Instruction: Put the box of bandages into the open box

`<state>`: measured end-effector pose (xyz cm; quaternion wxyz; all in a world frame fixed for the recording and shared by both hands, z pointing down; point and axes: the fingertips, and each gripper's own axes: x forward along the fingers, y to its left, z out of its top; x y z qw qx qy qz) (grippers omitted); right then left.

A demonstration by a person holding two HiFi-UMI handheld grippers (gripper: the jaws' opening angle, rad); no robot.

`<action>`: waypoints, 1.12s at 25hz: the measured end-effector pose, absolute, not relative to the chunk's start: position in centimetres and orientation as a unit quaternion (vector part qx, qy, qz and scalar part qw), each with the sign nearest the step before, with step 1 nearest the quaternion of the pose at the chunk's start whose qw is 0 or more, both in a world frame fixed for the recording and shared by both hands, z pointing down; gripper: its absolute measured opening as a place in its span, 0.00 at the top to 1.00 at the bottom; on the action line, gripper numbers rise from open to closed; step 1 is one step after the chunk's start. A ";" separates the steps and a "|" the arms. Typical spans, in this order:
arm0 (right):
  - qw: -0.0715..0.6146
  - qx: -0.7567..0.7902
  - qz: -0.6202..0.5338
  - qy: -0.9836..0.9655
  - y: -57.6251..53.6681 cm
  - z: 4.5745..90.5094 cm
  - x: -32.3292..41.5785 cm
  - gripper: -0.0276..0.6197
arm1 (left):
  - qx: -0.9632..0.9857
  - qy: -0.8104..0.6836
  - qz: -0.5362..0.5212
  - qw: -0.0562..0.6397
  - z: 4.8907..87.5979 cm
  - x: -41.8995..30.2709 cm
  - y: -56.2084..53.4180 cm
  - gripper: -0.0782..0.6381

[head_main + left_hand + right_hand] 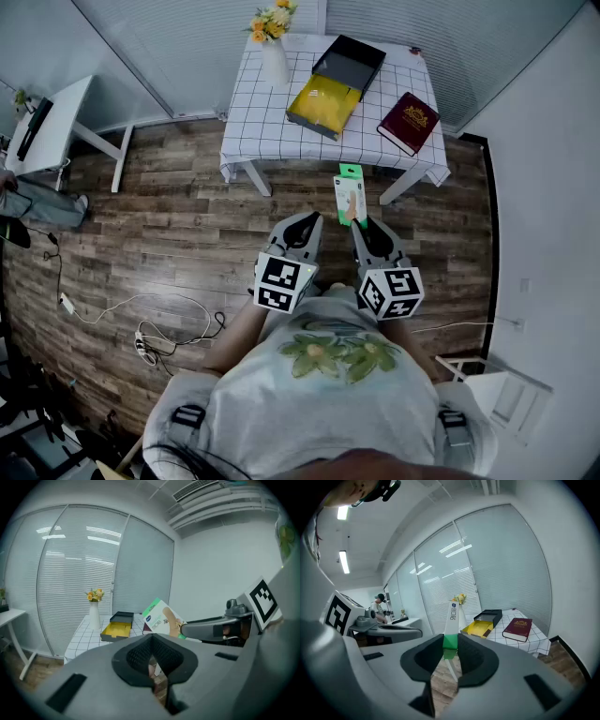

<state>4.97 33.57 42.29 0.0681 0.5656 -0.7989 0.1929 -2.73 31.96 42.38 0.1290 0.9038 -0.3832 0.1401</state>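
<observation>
grips the box of bandages in the right gripper, jaws pressed wide on its green end, pack jutting forward past the tips. holds the left gripper just beside it, jaws together on nothing. faces the open box well ahead of both, on a checked table, left of a red book.

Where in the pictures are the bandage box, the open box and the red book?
bandage box point(350, 197), head view, middle of its white face.
open box point(323, 103), head view, its yellow inner floor.
red book point(409, 122), head view, centre of its cover.
</observation>
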 end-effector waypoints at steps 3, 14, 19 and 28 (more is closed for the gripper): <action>0.068 0.571 0.196 -0.794 33.7 42.9 4.2 0.82 | 0.905 -0.380 0.143 0.128 42.9 -3.7 31.7 0.88; 0.049 0.595 0.202 -0.776 33.6 43.2 4.2 0.82 | 0.914 -0.361 0.135 0.126 43.3 -4.4 31.0 0.88; 0.046 0.592 0.204 -0.778 31.4 43.6 4.5 0.82 | 0.911 -0.367 0.138 0.125 43.5 -4.4 29.2 0.88; 0.045 0.589 0.195 -0.783 25.4 43.0 6.4 0.82 | 0.905 -0.387 0.128 0.120 42.6 -4.6 23.2 0.88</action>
